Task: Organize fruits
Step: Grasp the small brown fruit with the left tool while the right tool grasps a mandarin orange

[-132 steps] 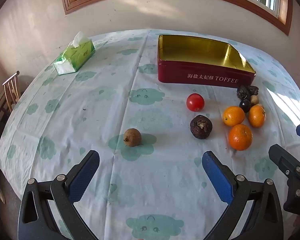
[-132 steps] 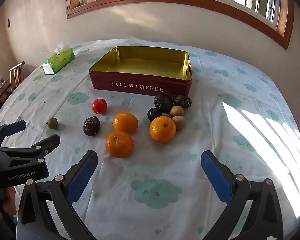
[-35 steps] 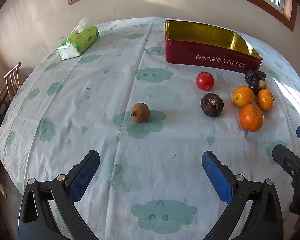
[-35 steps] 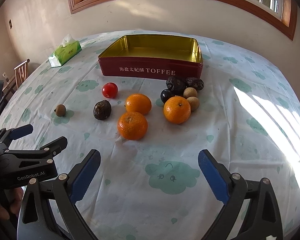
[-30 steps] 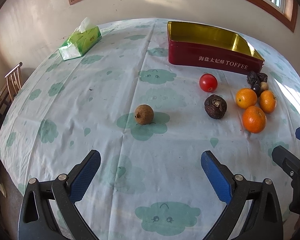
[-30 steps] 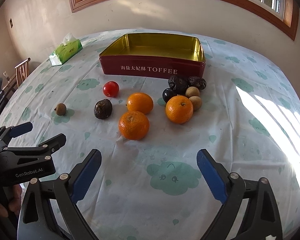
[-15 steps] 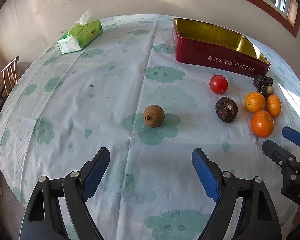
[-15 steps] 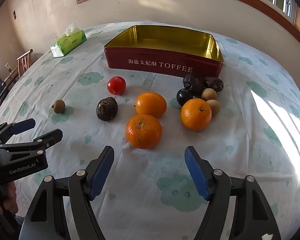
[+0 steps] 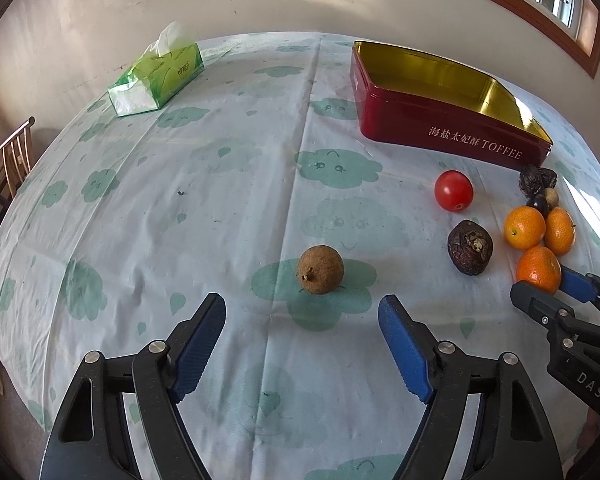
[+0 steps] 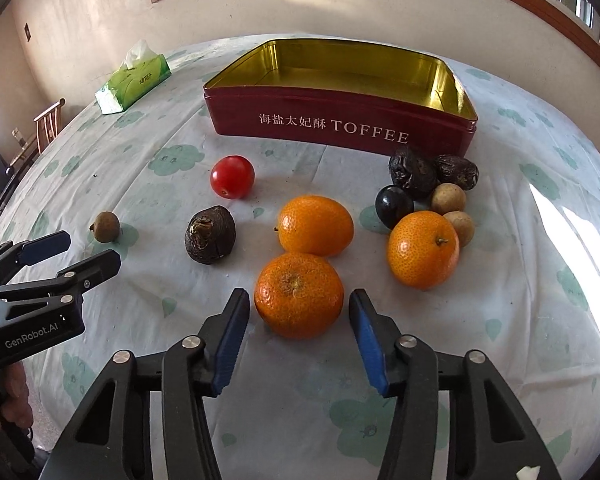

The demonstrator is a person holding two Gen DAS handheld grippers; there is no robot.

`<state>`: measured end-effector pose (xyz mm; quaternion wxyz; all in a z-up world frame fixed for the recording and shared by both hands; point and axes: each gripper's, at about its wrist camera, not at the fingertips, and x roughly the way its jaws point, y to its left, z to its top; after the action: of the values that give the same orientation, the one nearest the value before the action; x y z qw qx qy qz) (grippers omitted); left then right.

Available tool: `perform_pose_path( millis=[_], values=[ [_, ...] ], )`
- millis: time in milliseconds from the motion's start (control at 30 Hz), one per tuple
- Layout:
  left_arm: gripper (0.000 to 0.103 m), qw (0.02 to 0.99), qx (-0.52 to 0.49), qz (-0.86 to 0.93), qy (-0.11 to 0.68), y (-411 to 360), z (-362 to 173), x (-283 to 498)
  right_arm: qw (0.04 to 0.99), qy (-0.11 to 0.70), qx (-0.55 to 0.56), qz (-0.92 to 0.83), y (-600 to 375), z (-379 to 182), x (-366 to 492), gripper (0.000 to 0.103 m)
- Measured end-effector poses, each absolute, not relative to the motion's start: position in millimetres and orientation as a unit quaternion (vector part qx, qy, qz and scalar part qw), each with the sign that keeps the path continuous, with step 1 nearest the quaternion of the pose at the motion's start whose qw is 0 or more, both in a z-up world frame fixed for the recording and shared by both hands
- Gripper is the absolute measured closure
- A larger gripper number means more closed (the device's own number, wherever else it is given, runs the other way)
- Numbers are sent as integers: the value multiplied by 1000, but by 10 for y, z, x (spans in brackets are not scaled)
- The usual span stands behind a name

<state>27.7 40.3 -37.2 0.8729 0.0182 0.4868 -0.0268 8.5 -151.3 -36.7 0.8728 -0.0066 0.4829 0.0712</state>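
Cloud-printed tablecloth (image 9: 228,184) covers the round table beneath a wood-framed window. The right gripper (image 10: 299,312) has just been closing; its blue pads (image 10: 231,336) stand either side of the nearest orange (image 10: 299,295), a narrow gap visible at each pad, so nothing is gripped. The left gripper (image 9: 302,322) has also just been closing and remains spread, with nothing between the pads; the small brown fruit (image 9: 320,269) sits just beyond the fingertips, apart from them. Outward from the nearest orange lie two more oranges (image 10: 316,225), a dark wrinkled fruit (image 10: 210,234) and a red tomato (image 10: 232,177). A cluster of dark and tan small fruits (image 10: 428,188) lies just in front of the red toffee tin (image 10: 340,128), whose gold interior holds no fruit. A green tissue pack (image 9: 156,76) rests at the far left edge.
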Motion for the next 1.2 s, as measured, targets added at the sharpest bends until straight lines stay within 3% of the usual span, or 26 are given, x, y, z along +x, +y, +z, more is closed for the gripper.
perform_pose_path(
  millis=[67, 233, 500, 667, 1200],
  values=[
    [28, 872, 19, -29, 488, 400, -382, 306, 874, 481, -8, 73, -1504, -368, 87, 63],
    [37, 871, 15, -34, 490, 401, -397, 366, 874, 481, 0, 78, -1510, -375, 93, 63],
    [66, 872, 11, -48, 487, 380, -392, 418, 872, 482, -2, 78, -1521, -374, 94, 63],
    [78, 874, 8, -49, 484, 387, -389, 400, 872, 484, -5, 77, -1519, -374, 94, 63],
    [78, 874, 14, -50, 484, 326, -325, 337, 871, 485, 3, 80, -1538, -309, 98, 64]
  ],
)
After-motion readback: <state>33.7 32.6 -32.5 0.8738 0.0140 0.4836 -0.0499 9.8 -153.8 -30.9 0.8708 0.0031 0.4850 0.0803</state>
